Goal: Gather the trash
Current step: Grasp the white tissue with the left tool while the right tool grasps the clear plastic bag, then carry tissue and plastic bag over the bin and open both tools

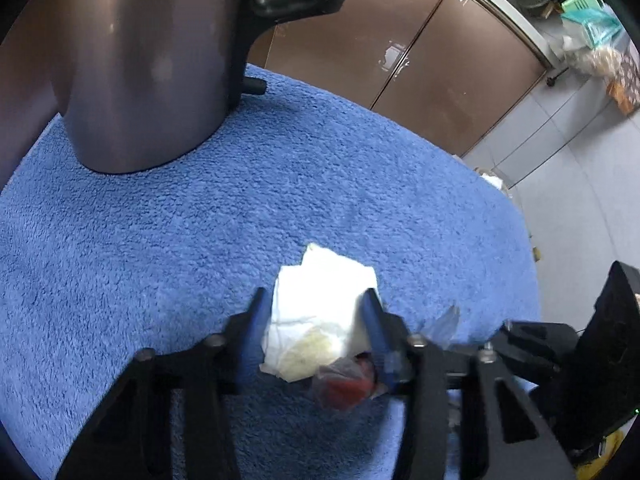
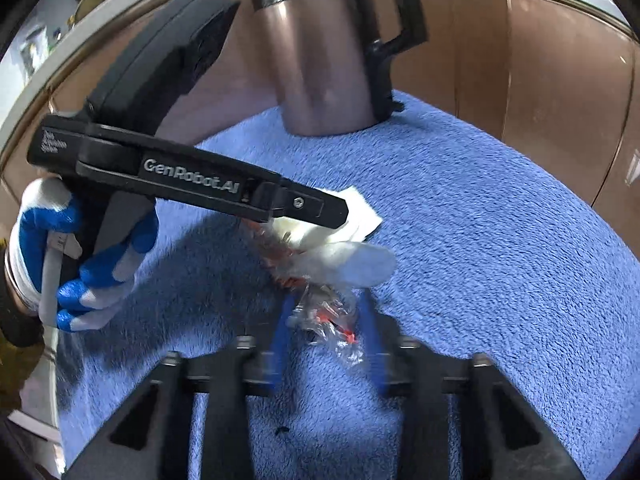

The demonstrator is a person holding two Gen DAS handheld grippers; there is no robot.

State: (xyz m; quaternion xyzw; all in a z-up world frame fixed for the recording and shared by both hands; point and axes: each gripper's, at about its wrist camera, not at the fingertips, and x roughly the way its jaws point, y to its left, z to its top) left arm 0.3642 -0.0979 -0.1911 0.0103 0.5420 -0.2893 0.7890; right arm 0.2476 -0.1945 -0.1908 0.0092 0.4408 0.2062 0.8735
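Trash is lying on a fuzzy blue towel [image 1: 160,240], and both grippers are reaching down to it.

In the left wrist view, the left gripper [image 1: 316,304] is sitting with a white crumpled tissue [image 1: 320,316] between its two blue fingers [image 1: 256,320]. The fingers are touching the sides of the tissue and squeezing it a little. The tissue is showing a yellowish stain near its bottom. Just below it, a clear plastic wrapper [image 1: 344,384] with red on it is lying on the towel. A tall shiny kettle [image 1: 140,60] is standing at the far end of the towel. Only this view is showing brown cabinet doors [image 1: 420,60] and a gray tiled floor [image 1: 560,200] beside them.

In the right wrist view, the right gripper [image 2: 326,320] is pointing down at the wrapper [image 2: 324,316]. The wrapper is looking see-through and crinkly, with small red bits. It is lying between the blue fingers [image 2: 280,336], but the picture is blurry there, so I cannot tell if they are pinching it. Only this view is showing a gloved hand [image 2: 72,256], white and blue, holding the handle of the left gripper [image 2: 340,224]. That gripper's black tip is resting over the tissue [image 2: 360,216]. The kettle [image 2: 320,60] is standing behind.
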